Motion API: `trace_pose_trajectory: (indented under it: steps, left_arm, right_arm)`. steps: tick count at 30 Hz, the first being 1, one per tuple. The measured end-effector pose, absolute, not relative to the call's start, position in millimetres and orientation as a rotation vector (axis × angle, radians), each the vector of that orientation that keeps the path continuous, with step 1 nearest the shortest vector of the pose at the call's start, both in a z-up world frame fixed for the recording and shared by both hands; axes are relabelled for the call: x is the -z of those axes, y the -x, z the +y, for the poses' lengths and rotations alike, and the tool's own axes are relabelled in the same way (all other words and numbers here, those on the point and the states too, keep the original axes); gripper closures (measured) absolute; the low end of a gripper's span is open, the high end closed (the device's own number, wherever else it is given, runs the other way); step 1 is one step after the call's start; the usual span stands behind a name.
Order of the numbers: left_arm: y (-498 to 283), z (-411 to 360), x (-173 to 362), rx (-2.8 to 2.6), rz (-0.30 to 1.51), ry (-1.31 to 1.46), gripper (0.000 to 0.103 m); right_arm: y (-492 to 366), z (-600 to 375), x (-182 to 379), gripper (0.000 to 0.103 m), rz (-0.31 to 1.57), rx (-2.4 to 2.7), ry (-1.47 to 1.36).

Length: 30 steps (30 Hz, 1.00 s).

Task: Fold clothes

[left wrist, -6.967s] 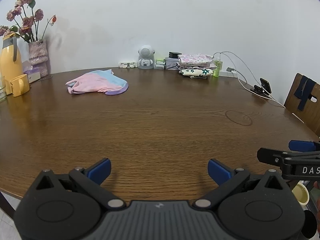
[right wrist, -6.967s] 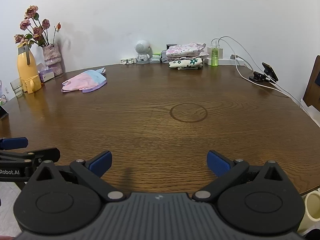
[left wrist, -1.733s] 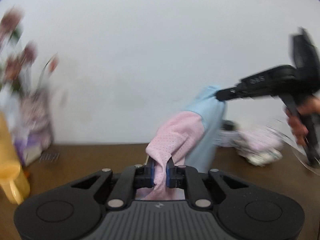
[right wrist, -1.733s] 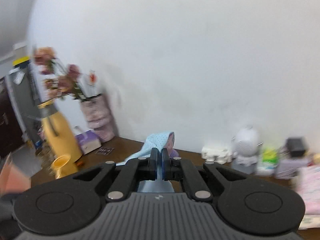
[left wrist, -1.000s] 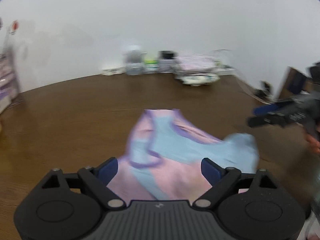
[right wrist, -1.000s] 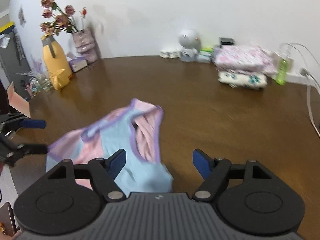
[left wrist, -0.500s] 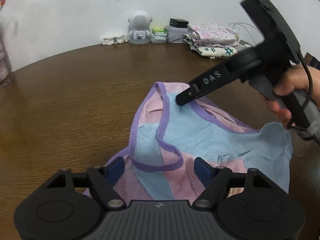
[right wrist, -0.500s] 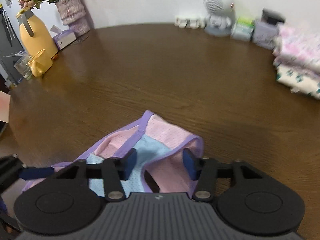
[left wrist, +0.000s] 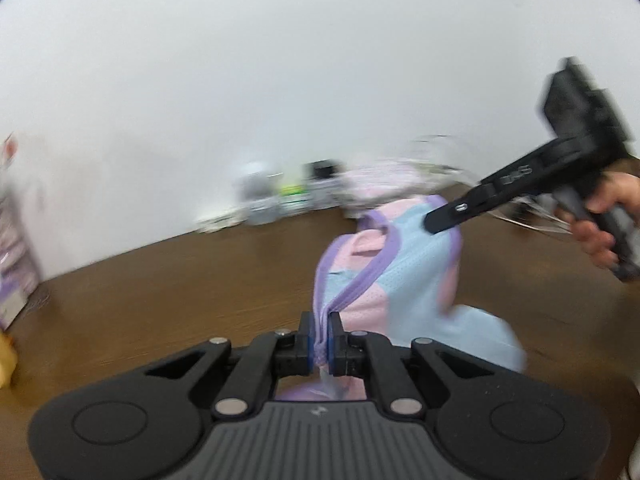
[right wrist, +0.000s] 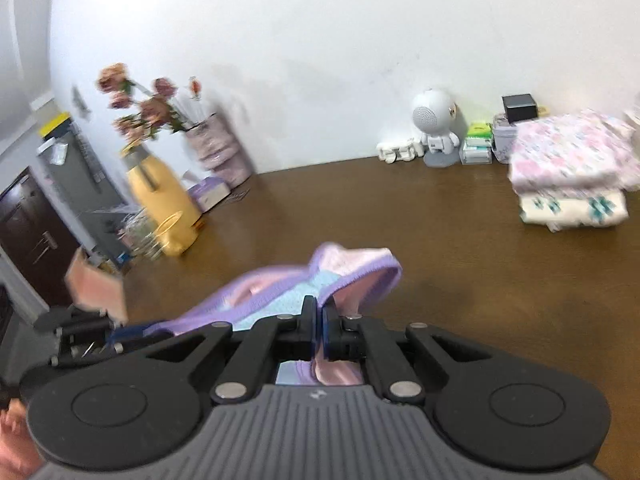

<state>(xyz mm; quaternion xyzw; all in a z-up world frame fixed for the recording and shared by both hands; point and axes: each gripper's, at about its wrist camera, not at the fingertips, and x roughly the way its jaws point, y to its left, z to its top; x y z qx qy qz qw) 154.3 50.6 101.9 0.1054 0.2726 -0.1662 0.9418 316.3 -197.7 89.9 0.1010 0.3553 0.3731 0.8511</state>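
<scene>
Pink-and-blue mesh garment [left wrist: 394, 276] hung lifted above the wooden table [right wrist: 460, 248], both the left gripper [left wrist: 320, 340] and right gripper [right wrist: 316, 330] clamped on its purple trim; even tension between the 2 grips would likely keep it flat.

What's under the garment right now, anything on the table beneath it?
The pink and blue garment hangs between the left gripper and right gripper, above bare wooden table. The patch directly below its lower folds is covered.
</scene>
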Motion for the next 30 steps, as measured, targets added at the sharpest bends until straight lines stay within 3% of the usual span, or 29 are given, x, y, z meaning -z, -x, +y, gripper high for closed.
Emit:
trace_pose_trajectory:
  steps: [8,10,11,12,13,14,18,21,28,29,30]
  left_arm:
    - [-84,-13,-30,0.589,0.813,-0.231,0.097]
    - [-76,-10,-32,0.599,0.822,-0.194,0.082]
    - [-74,-7,-37,0.585,0.809,-0.169,0.074]
    - [-74,-4,-42,0.567,0.789,-0.150,0.055]
    - [-73,-2,-49,0.547,0.761,-0.136,0.046]
    - [-75,-2,-53,0.529,0.745,-0.137,0.046]
    - [-93,-14,-62,0.490,0.730,-0.164,0.047]
    - [-110,-29,-51,0.481,0.765,-0.226,0.057]
    - [-136,-46,-29,0.501,0.838,-0.300,0.058]
    - [-138,-47,-27,0.509,0.848,-0.302,0.061]
    - [-141,-47,-24,0.517,0.857,-0.303,0.080]
  right_arm:
    - [-207,-260,-7,0.100,0.996,-0.636,-0.143]
    - [-188,-268,0,0.096,0.997,-0.612,-0.145]
    - [-179,-271,2,0.088,0.993,-0.600,-0.146]
    - [-172,-275,-1,0.076,0.974,-0.584,-0.148]
    - [-165,-279,-4,0.067,0.955,-0.568,-0.150]
    - [-157,-283,-7,0.061,0.936,-0.552,-0.153]
    - [-137,-290,-21,0.061,0.859,-0.516,-0.171]
    - [-144,-283,-17,0.057,0.863,-0.497,-0.175]
    - [-168,-280,-1,0.055,0.887,-0.480,-0.274]
    - [-170,-281,1,0.055,0.889,-0.490,-0.299]
    - [-171,-282,3,0.057,0.888,-0.507,-0.324]
